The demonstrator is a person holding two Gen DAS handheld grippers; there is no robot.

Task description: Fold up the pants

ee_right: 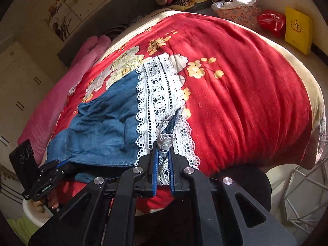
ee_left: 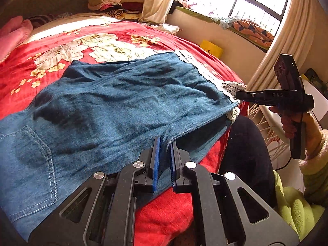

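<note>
Lace hem [ee_right: 164, 141] could slip from our right tool [ee_right: 163, 153], clamped tight on it, while our left tool [ee_left: 165, 143] pinches the pants [ee_left: 114, 102] edge on the bed [ee_left: 61, 41].

Pants [ee_left: 114, 102]: blue denim, white lace cuffs [ee_right: 160, 94]; lying rumpled, partly folded, across a red floral bedspread.

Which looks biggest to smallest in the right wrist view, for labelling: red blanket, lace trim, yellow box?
1. red blanket
2. lace trim
3. yellow box, though it lies farther from the camera, so its true size is unsure.
</note>
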